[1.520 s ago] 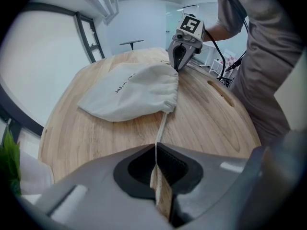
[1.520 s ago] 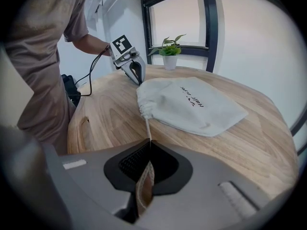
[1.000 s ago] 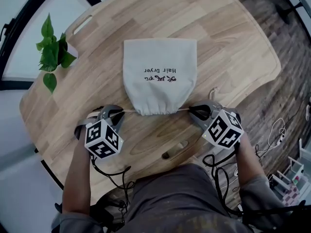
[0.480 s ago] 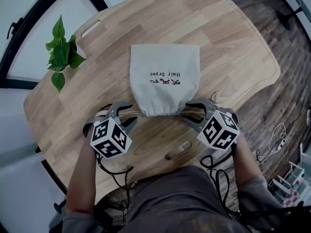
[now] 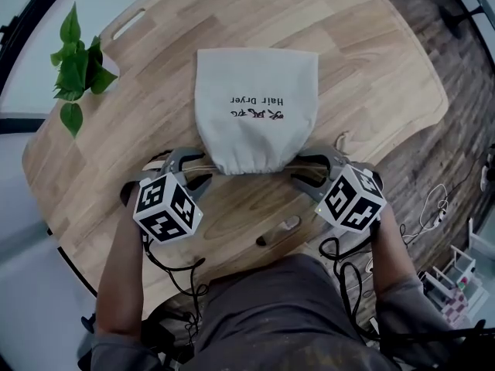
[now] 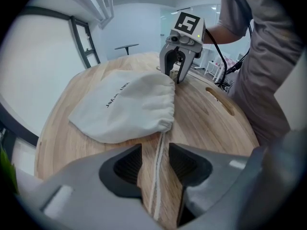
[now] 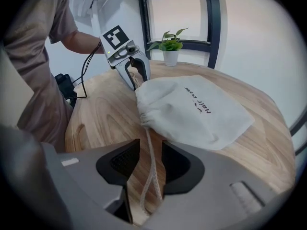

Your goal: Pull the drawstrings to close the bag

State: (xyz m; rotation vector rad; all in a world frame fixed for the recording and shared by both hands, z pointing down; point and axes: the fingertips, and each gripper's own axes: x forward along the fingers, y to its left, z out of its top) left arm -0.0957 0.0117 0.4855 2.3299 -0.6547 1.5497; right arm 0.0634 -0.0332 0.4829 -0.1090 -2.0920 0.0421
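Observation:
A beige cloth bag (image 5: pixel 255 107) printed "Hair Dryer" lies flat on the round wooden table (image 5: pixel 371 68), its gathered mouth (image 5: pixel 246 165) towards me. My left gripper (image 5: pixel 193 170) sits just left of the mouth and is open, with the left drawstring (image 6: pixel 158 162) lying slack on the wood between its jaws. Just right of the mouth, my right gripper (image 5: pixel 307 168) is also open, and the right drawstring (image 7: pixel 149 171) loops loosely between its jaws. In each gripper view the bag (image 6: pixel 124 109) (image 7: pixel 192 109) fills the middle, with the opposite gripper (image 6: pixel 175 66) (image 7: pixel 134 73) behind it.
A small potted plant (image 5: pixel 76 64) stands at the table's far left edge. Handle slots are cut into the tabletop at the far left (image 5: pixel 128 25) and near me (image 5: pixel 278 230). Cables hang from both grippers. Dark wood floor lies to the right.
A second ago both grippers were shut on the drawstrings, pulling them taut sideways. Both have since opened and moved in towards the bag's mouth, and the cords lie slack.

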